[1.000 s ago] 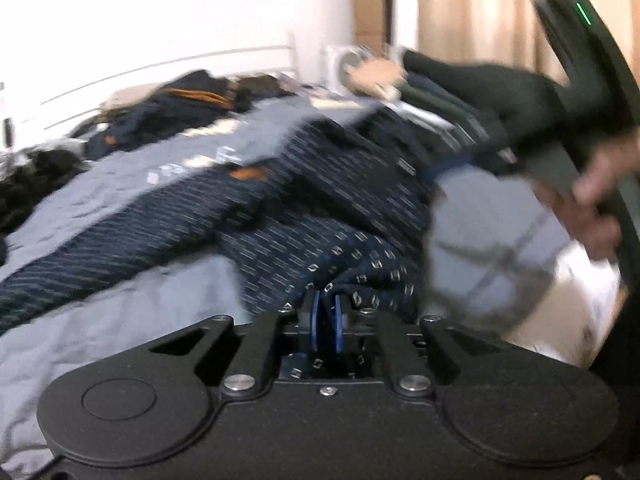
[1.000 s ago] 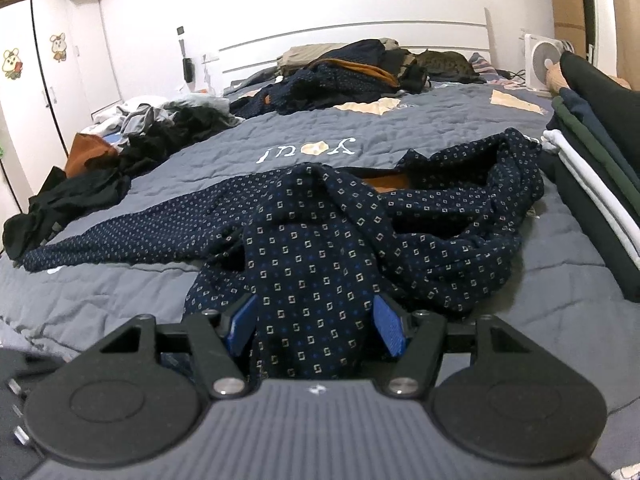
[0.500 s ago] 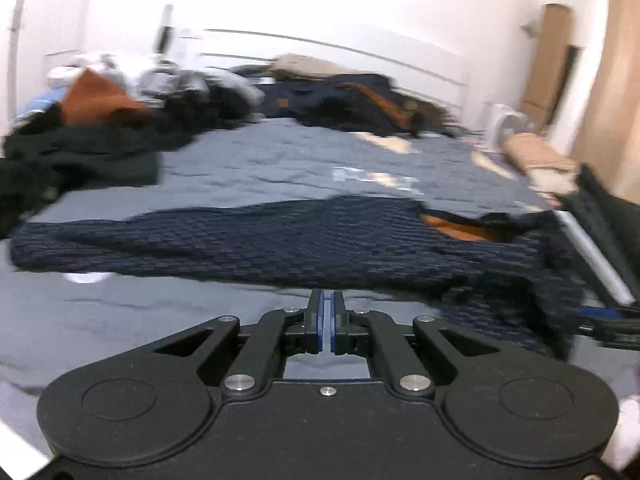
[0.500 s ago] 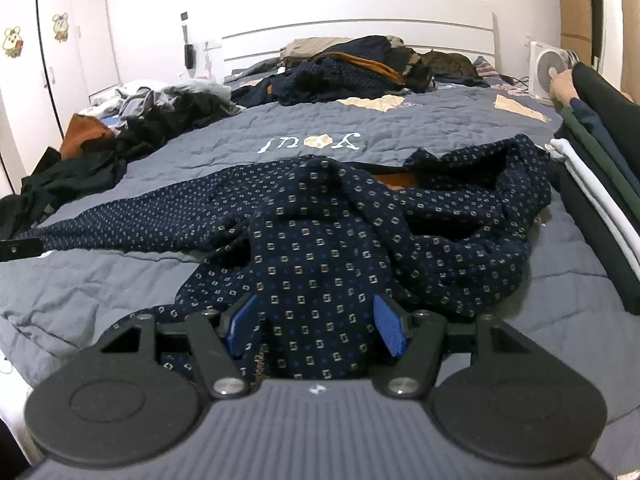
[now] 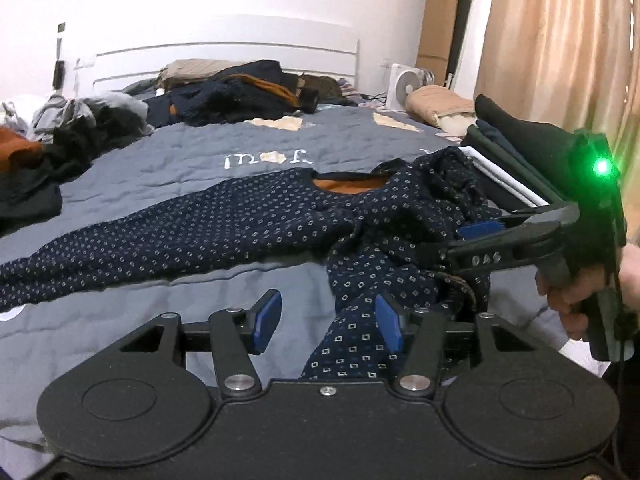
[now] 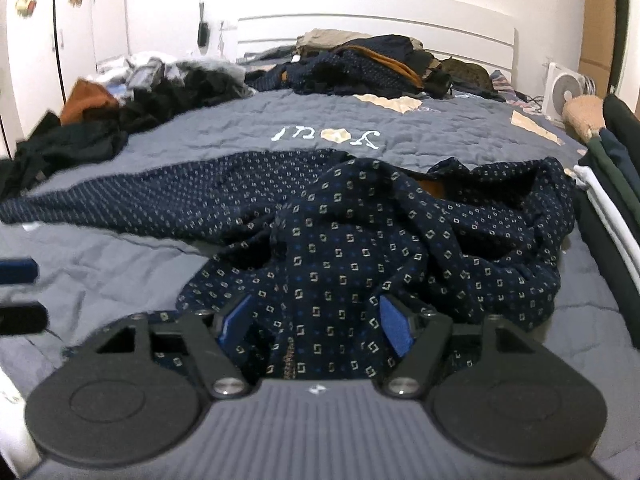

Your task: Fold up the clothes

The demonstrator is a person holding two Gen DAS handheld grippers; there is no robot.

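Note:
A navy garment (image 5: 240,232) with small square dots lies across the grey quilt (image 5: 180,160), one sleeve stretched out to the left and an orange lining showing at the neck. My left gripper (image 5: 328,323) is low at the near edge, its jaws opening. A fold of the garment lies between them beside the right pad, unpressed. My right gripper (image 6: 316,324) still has a thick bunch of the garment (image 6: 360,248) filling its jaws, which are opening slightly. In the left wrist view the right gripper (image 5: 460,242) holds that bunch raised, with a hand on its handle.
A stack of folded clothes (image 5: 508,168) runs along the bed's right edge. Unfolded clothes are heaped by the white headboard (image 5: 240,92) and along the left side (image 5: 80,128). A small white fan (image 5: 408,86) stands at the far right corner.
My left gripper was shut and swung across the bed; its jaws now stand apart beside a fold. The right jaws have widened a little around the bunch.

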